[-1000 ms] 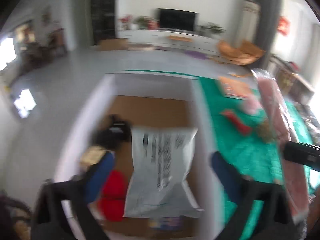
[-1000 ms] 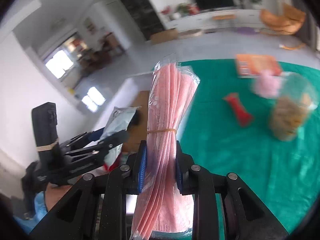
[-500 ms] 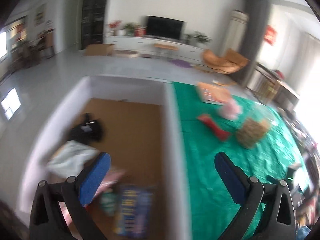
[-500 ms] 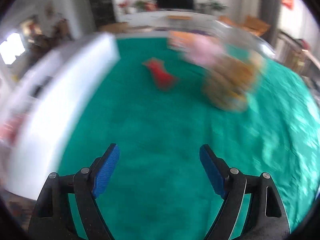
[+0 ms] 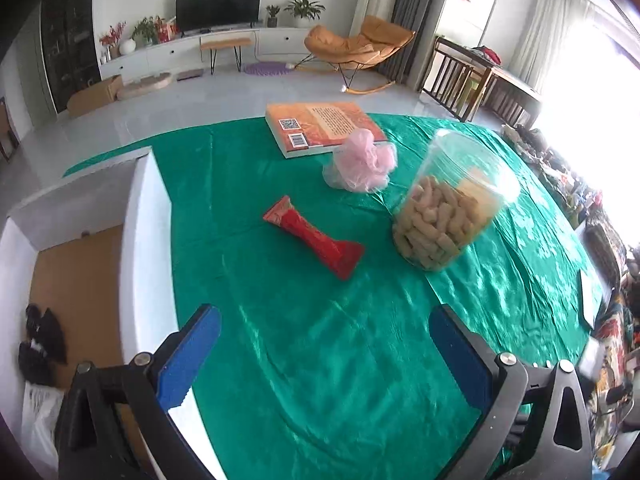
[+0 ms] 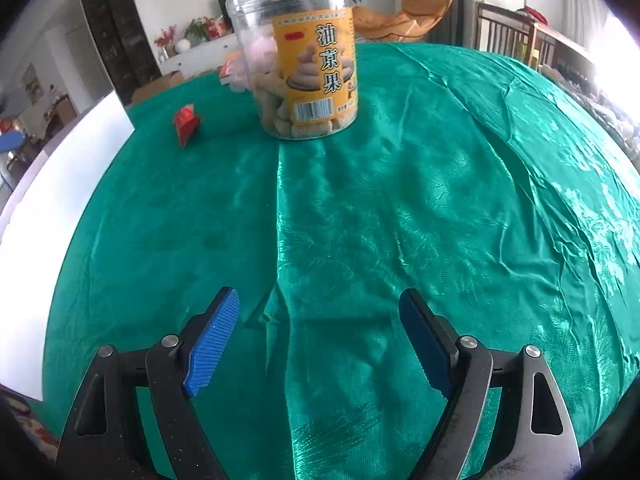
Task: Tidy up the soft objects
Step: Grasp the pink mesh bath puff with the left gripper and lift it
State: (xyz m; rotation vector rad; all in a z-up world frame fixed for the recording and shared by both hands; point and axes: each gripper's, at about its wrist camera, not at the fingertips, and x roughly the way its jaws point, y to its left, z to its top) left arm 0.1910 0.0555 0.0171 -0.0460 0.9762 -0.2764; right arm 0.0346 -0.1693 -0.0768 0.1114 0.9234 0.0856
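Observation:
A red soft packet (image 5: 314, 237) lies on the green tablecloth (image 5: 320, 340), with a pink mesh puff (image 5: 362, 161) behind it. My left gripper (image 5: 324, 344) is open and empty above the cloth, near the white box (image 5: 146, 240) at the left. Black items (image 5: 40, 340) and a white mailer bag (image 5: 38, 420) lie in the box. My right gripper (image 6: 318, 340) is open and empty over the cloth. In the right wrist view the red packet (image 6: 186, 124) shows end-on, and the pink puff (image 6: 240, 74) is mostly hidden behind the jar.
A clear plastic jar of snacks (image 5: 448, 204) stands right of the red packet; it fills the upper middle of the right wrist view (image 6: 300, 56). An orange book (image 5: 320, 126) lies at the far edge. The box's white wall (image 6: 52, 208) runs along the left.
Both grippers let go of their loads, the white mailer bag and the pink bundle, and opened. Both have swung from the box to over the green cloth.

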